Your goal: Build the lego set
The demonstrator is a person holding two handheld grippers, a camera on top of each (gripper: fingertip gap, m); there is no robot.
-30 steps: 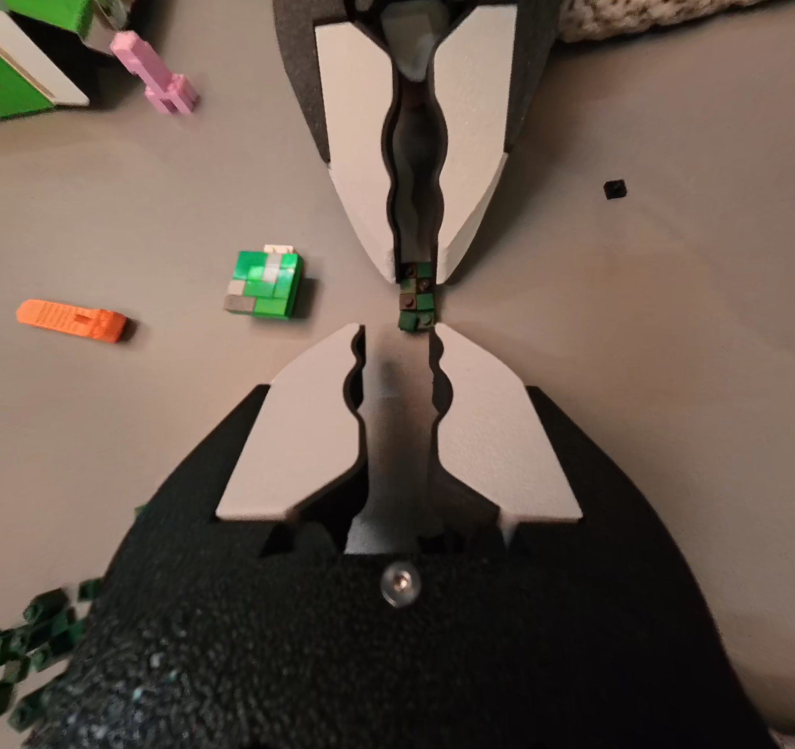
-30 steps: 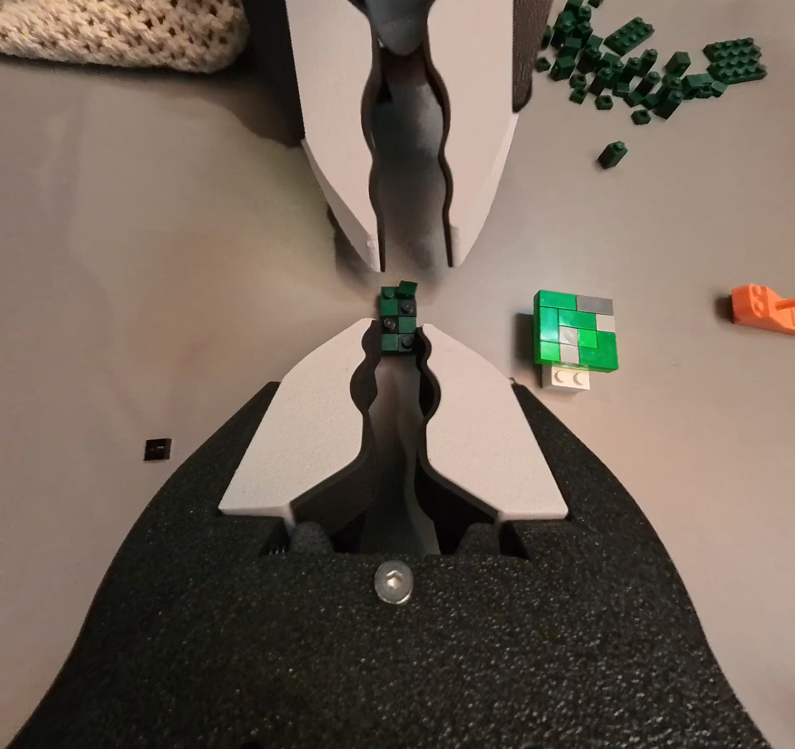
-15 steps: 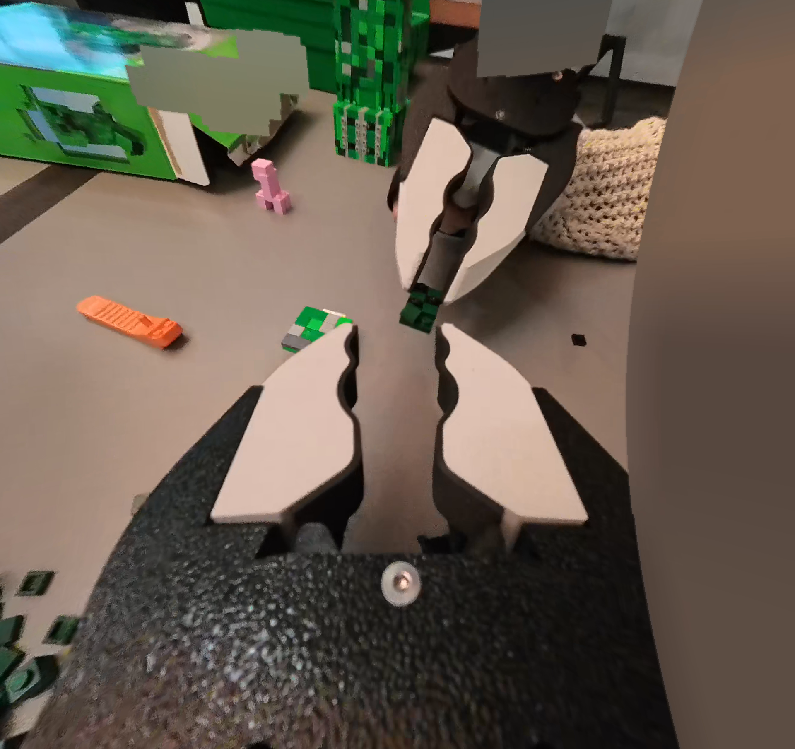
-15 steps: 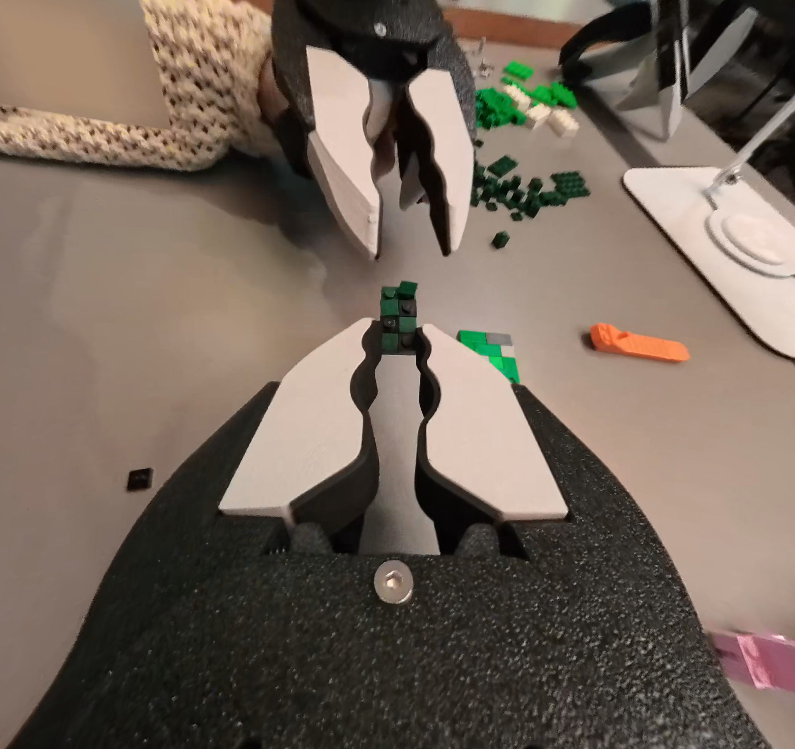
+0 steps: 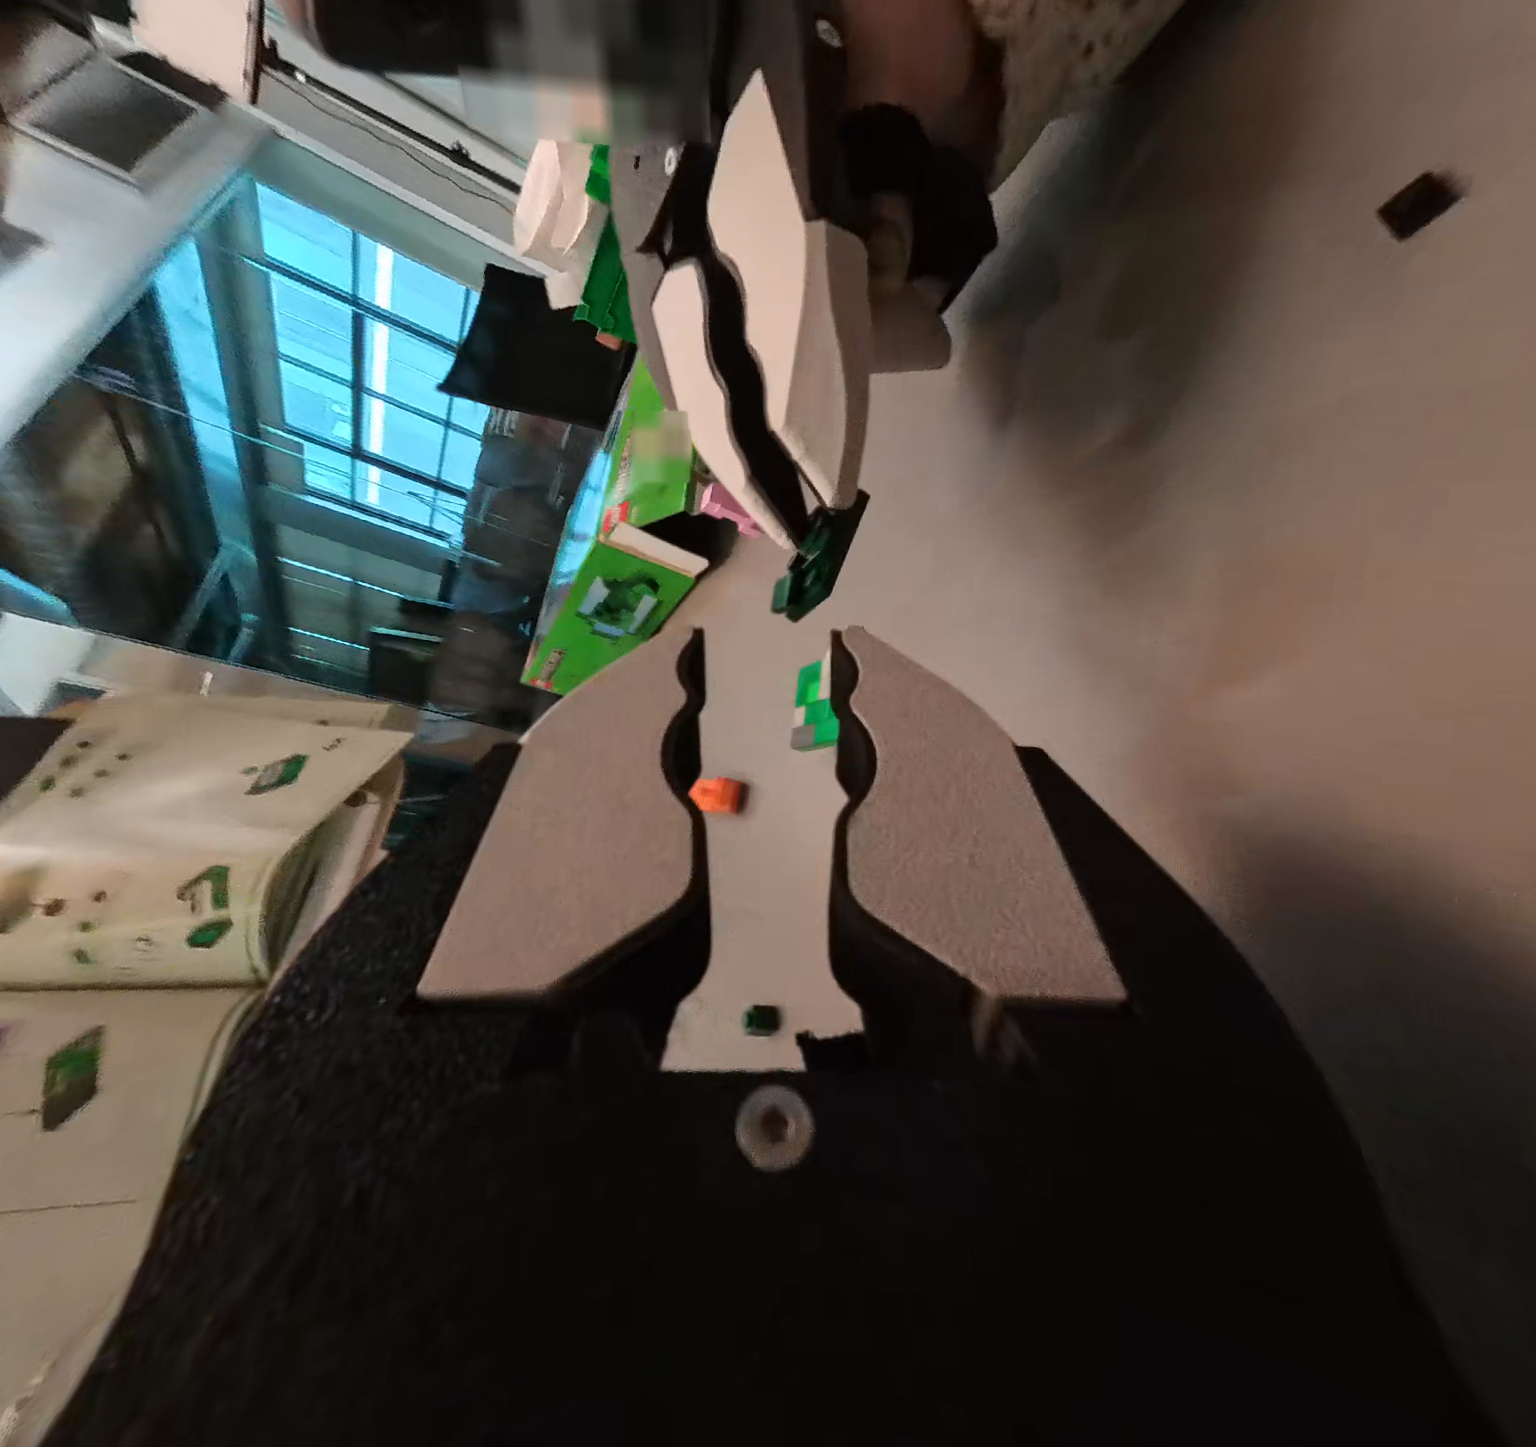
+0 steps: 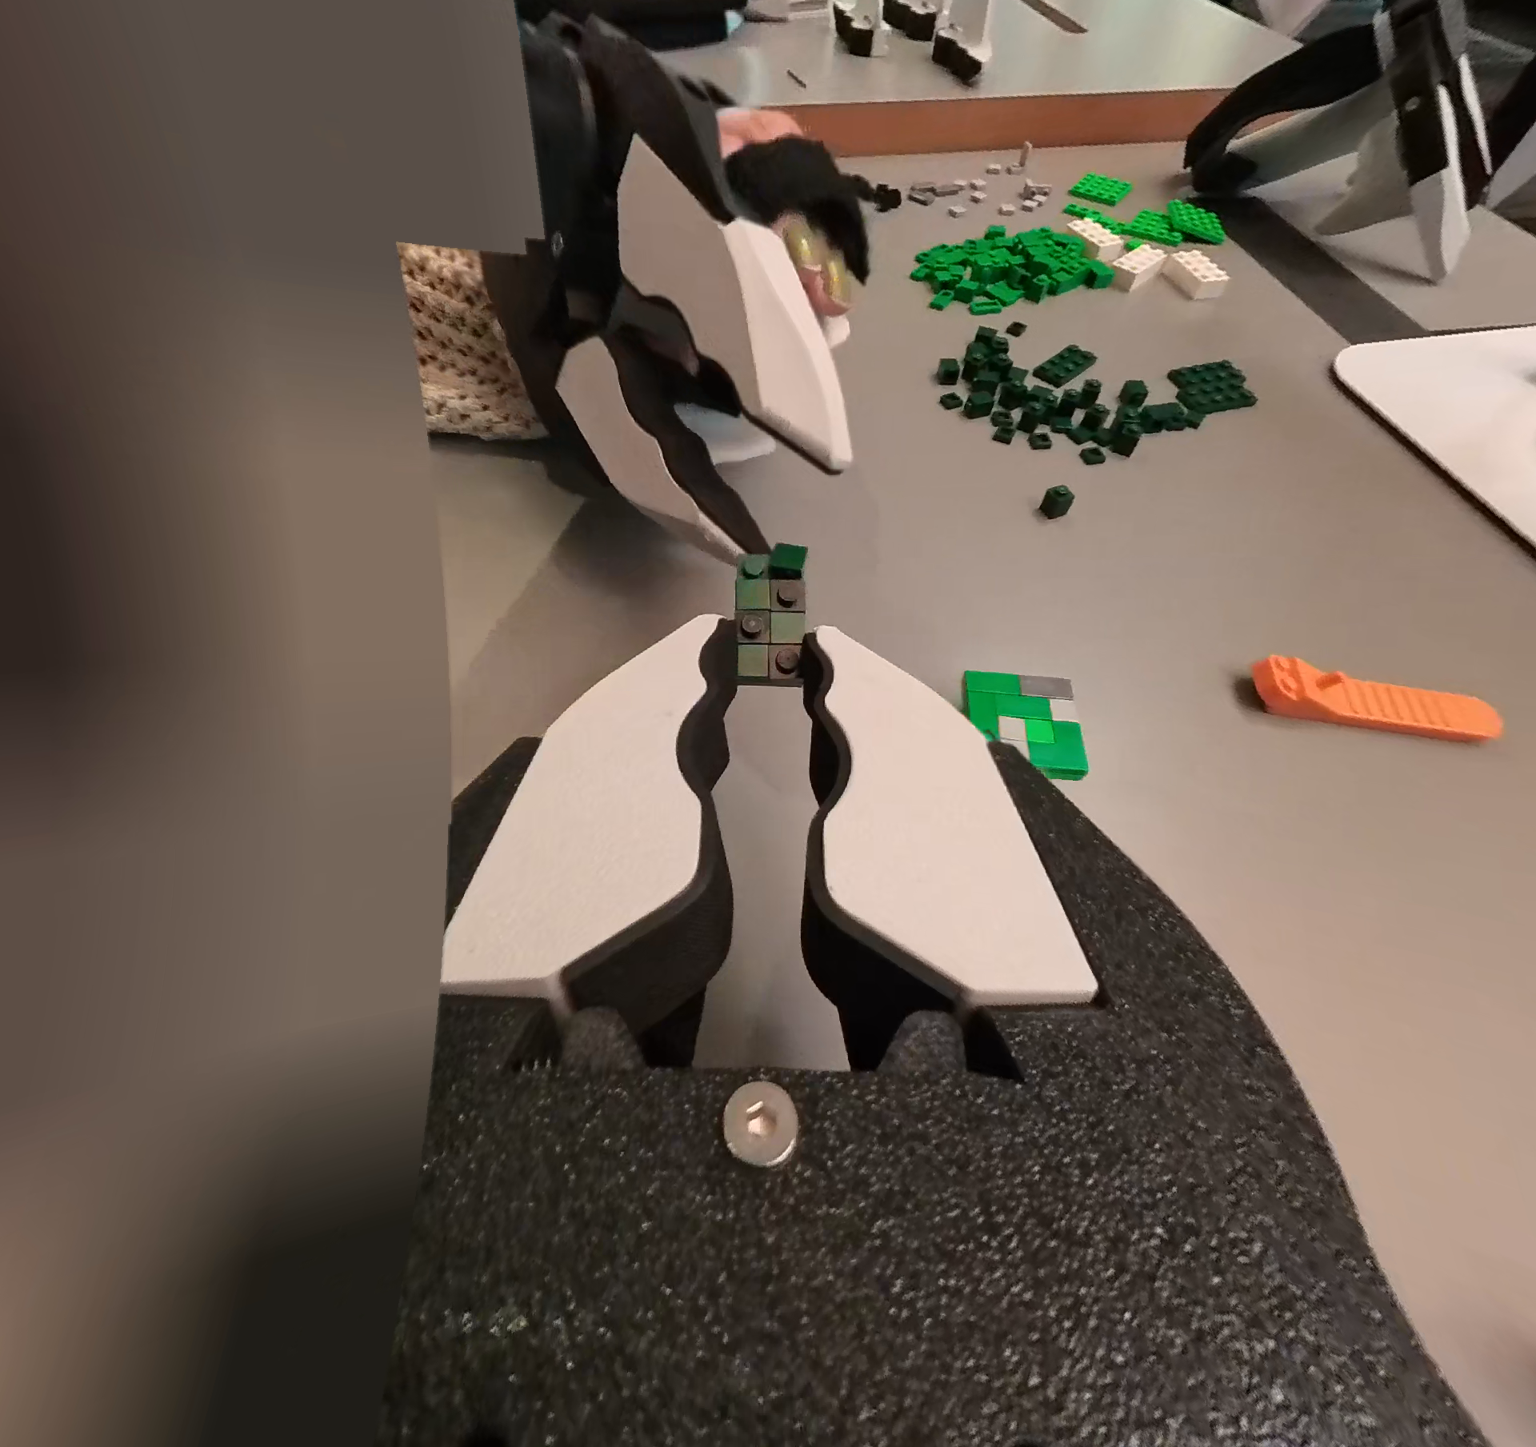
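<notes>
My right gripper (image 6: 766,632) is shut on a small dark green and black Lego assembly (image 6: 771,618) and holds its lower end above the grey table (image 6: 1080,867). My left gripper (image 6: 785,505) is open and rolled on its side just beyond it; its lower fingertip (image 6: 727,547) touches the assembly's top end. In the left wrist view my left gripper (image 5: 766,636) is open and empty, and the right gripper (image 5: 810,522) holds the assembly (image 5: 810,576) just ahead of it.
A bright green and grey block (image 6: 1031,721) and an orange brick separator (image 6: 1371,709) lie to the right. Piles of dark green (image 6: 1080,401), bright green (image 6: 1014,260) and white bricks (image 6: 1164,268) lie farther back. A green Lego box (image 5: 615,601) stands beyond.
The right gripper has lifted and tilted up with the assembly. The left gripper has rolled about a quarter turn onto its side, and one fingertip now rests on the assembly's top.
</notes>
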